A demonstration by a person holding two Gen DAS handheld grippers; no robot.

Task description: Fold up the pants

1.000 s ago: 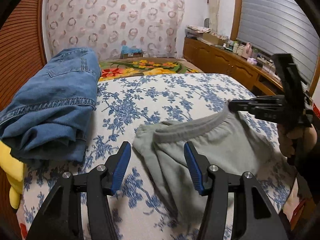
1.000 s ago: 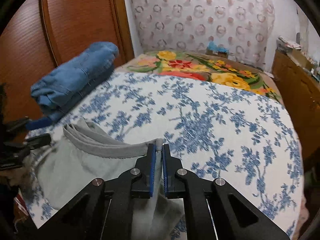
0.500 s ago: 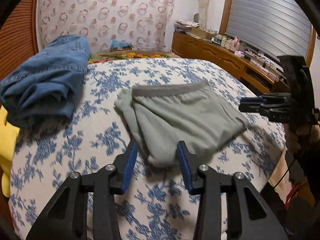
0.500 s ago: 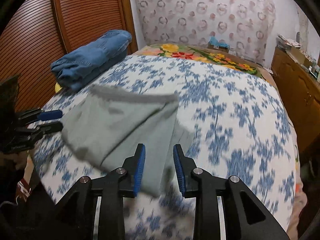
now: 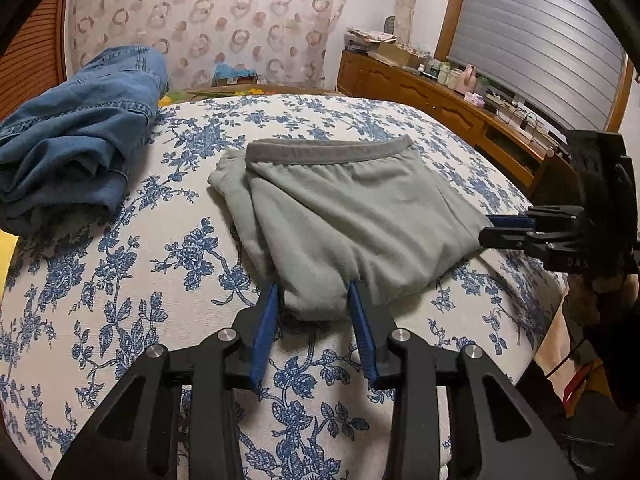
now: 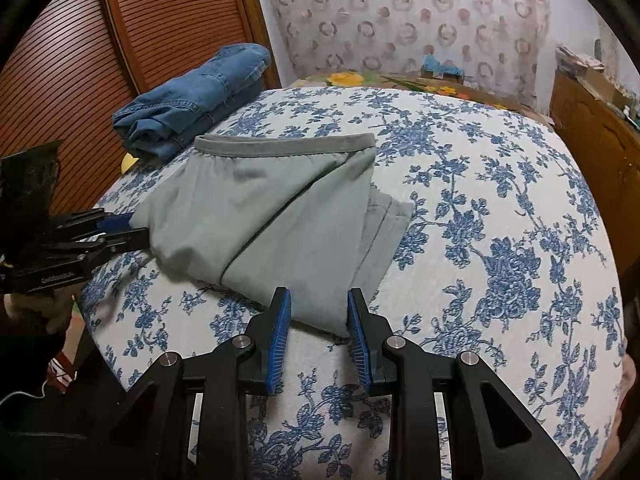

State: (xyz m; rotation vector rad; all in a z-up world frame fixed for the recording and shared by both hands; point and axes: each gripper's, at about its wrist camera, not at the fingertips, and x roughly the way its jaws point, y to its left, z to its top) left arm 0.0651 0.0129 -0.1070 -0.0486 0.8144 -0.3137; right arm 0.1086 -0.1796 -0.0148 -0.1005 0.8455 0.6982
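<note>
Landmark = gray pants (image 6: 264, 216): bedspread (image 6: 500, 200) bare to their right & beyond the waistband, room to pass. Folded jeans (image 6: 192, 96) block far-left corner, w/ wooden louvered doors (image 6: 72, 72) behind.

pants (image 5: 352, 216), jeans (image 5: 80, 136) on bed (image 5: 120, 280)

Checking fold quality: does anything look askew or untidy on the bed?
Slightly: a lower layer of the grey pants sticks out past the top fold at one side, so edges don't line up. The jeans are bundled loosely.
</note>
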